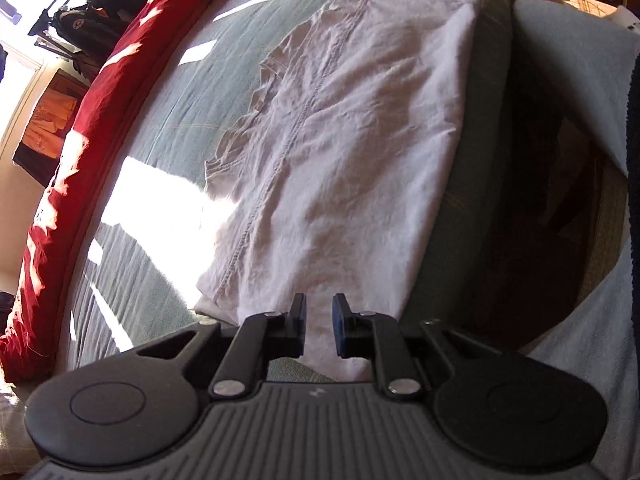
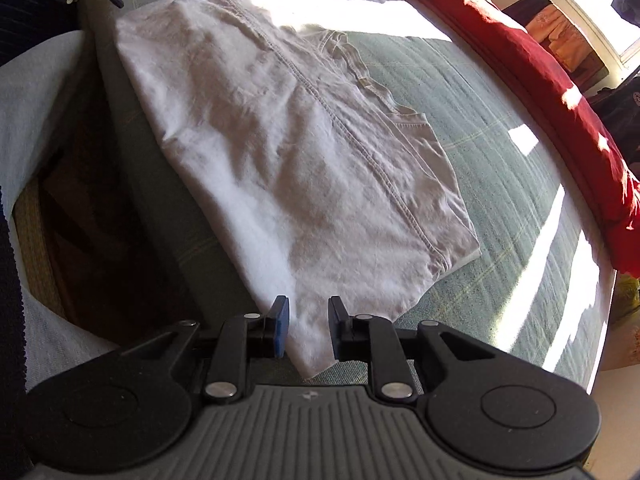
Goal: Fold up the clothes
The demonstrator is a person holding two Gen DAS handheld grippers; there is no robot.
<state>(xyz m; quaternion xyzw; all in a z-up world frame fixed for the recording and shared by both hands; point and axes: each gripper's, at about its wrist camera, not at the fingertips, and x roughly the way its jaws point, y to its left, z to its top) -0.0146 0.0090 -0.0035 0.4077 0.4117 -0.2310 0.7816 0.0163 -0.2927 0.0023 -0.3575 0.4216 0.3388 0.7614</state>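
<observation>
Left wrist view cuts off a lot: the other gripper only pokes in at the top edge, so you can't read its jaws from there, and the stuff hanging at far left is too warped and dark to name. Bright sun patches wash out part of the cloth and the cover too. Down the side there's a dark gap below the bed edge where I can't make out anything.

Jaws: the left gripper (image 1: 319, 326) has its jaws parted a little, nothing pinched, the near hem of the cloth just showing through the gap below them. Right gripper (image 2: 307, 328) is the same, slightly apart and let go, hanging over the near corner of the cloth without gripping it.

The pale pinkish-white folded cotton garment (image 1: 340, 152) lies flat on the grey-green quilted bed cover (image 1: 160, 128), close to the bed's edge. It's folded into a long rough rectangle with a stitched seam running down its length, some crumpled hem edges sticking out on one side, and plenty of wrinkles. A red crumpled blanket (image 1: 100, 92) runs along the far edge of the bed, well apart from the garment.
</observation>
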